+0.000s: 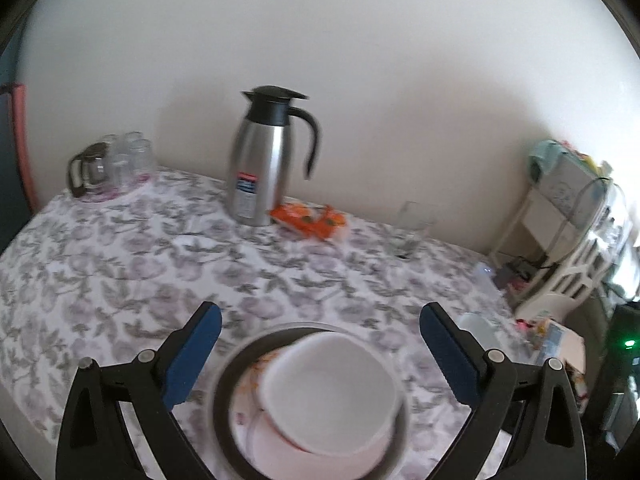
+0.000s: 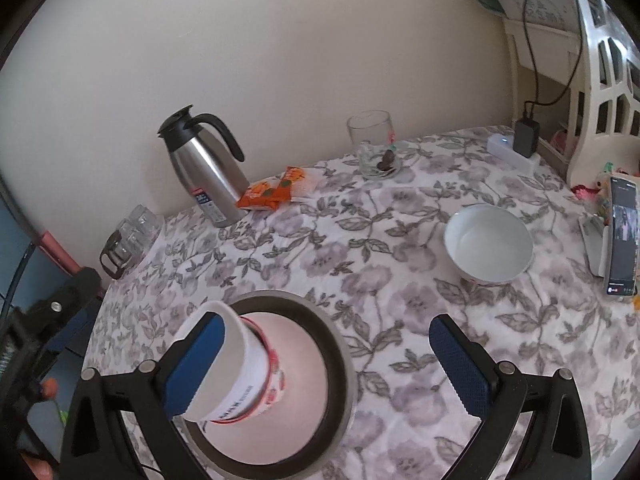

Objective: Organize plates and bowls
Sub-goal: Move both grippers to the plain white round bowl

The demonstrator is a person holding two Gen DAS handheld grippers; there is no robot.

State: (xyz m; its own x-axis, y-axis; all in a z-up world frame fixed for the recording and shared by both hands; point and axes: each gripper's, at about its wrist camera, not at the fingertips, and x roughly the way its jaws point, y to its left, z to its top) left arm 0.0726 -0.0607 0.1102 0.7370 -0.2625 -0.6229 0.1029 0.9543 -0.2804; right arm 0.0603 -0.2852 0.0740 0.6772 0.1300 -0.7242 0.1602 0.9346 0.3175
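Both hand-held grippers hang over the table (image 2: 400, 240) with fingers spread apart, the left (image 1: 320, 336) and the right (image 2: 326, 340) gripping nothing. A white bowl (image 1: 332, 388) sits tilted in a dark-rimmed plate (image 2: 320, 344). A second bowl (image 2: 489, 243) stands well apart, right.

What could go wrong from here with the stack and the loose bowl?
1. The white bowl sits tilted and off-centre on the plate; it might slide or tip if nudged.
2. The right gripper is open with one finger at the bowl's side, so closing could push it rather than grip it.
3. The second bowl stands close to a propped phone, which a wide reach may knock.
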